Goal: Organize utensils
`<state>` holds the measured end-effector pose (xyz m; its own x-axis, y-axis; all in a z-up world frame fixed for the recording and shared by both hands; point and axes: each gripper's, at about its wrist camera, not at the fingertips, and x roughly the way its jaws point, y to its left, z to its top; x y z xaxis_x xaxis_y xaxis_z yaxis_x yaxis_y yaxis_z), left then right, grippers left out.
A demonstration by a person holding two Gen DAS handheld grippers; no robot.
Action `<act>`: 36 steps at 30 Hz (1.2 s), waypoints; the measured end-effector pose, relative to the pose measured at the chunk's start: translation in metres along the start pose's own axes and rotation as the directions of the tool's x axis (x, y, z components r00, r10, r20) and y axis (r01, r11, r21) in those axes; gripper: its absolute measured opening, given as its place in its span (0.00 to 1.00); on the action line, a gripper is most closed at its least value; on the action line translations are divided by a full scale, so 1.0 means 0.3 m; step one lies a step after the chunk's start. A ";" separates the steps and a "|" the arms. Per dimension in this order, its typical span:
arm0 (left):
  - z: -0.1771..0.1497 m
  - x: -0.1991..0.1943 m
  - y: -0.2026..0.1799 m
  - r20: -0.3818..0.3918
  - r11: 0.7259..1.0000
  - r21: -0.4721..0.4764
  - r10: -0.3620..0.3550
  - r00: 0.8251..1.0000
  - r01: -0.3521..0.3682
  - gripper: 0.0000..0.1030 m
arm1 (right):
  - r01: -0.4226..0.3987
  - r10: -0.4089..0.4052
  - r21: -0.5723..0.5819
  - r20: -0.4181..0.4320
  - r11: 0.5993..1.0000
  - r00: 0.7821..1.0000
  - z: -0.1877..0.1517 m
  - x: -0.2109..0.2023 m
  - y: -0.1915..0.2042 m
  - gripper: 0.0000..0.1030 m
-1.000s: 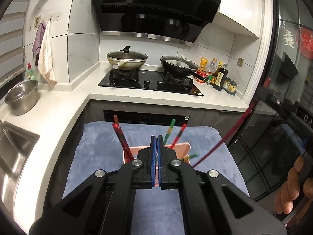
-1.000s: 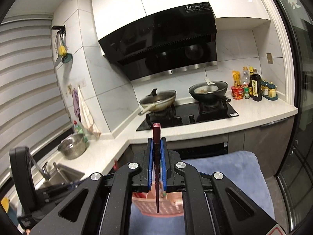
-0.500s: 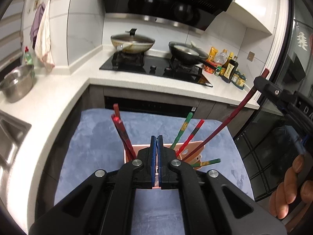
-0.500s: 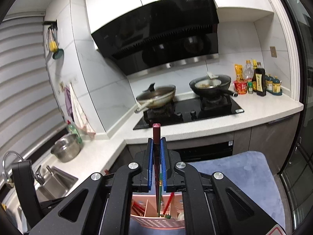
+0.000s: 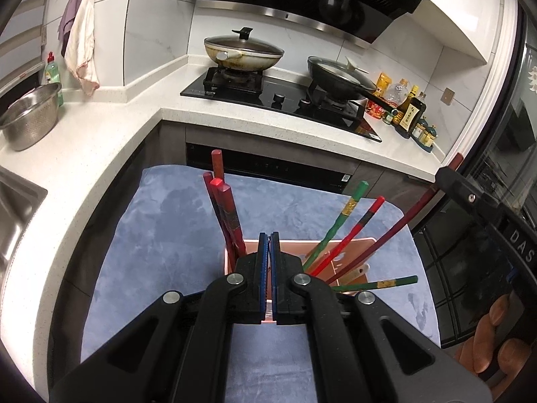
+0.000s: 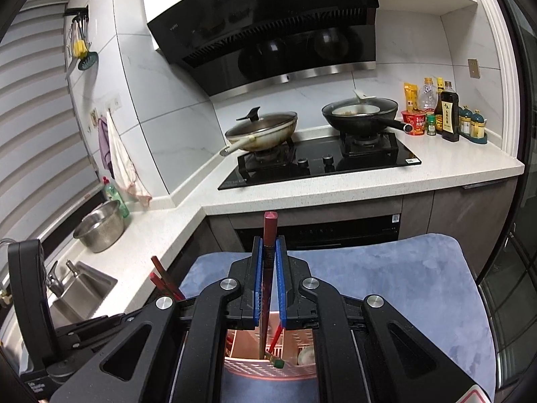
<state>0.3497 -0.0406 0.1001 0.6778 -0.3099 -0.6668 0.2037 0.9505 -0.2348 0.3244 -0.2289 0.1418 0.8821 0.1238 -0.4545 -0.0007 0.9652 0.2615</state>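
Claw status: my right gripper (image 6: pixel 268 265) is clamped on a dark red chopstick (image 6: pixel 269 231), pads on its upper shaft, top end poking out above the jaws, lower end angling down into the pink utensil holder (image 6: pixel 268 369). My left gripper (image 5: pixel 269 252) has its pads pressed together w/ nothing between them, hovering just over the holder's near rim.

Holder sits on a blue cloth (image 5: pixel 161 228). Already in it: red chopsticks (image 5: pixel 225 215) bunched at the left end, a green chopstick (image 5: pixel 339 225) and another red one leaning right, one green lying nearly flat over the right edge.

Step in hand, as I read it: dropping this stick into a compartment; which one I can't tell. Next move calls for lowering till the tip seats, then parting the pads and lifting straight up so neighbours aren't dragged.
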 end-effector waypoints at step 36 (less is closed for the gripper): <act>-0.193 -0.200 -0.030 0.087 0.993 0.031 0.115 0.990 -0.118 0.45 | 0.082 -0.089 -0.057 -0.123 0.995 0.988 -0.217 -0.175 -0.011 0.35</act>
<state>0.2664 -0.0319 0.1013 0.7559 -0.1955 -0.6249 0.1443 0.9807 -0.1323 0.2475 -0.2237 0.1092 0.8142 0.0648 -0.5769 0.0455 0.9836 0.1746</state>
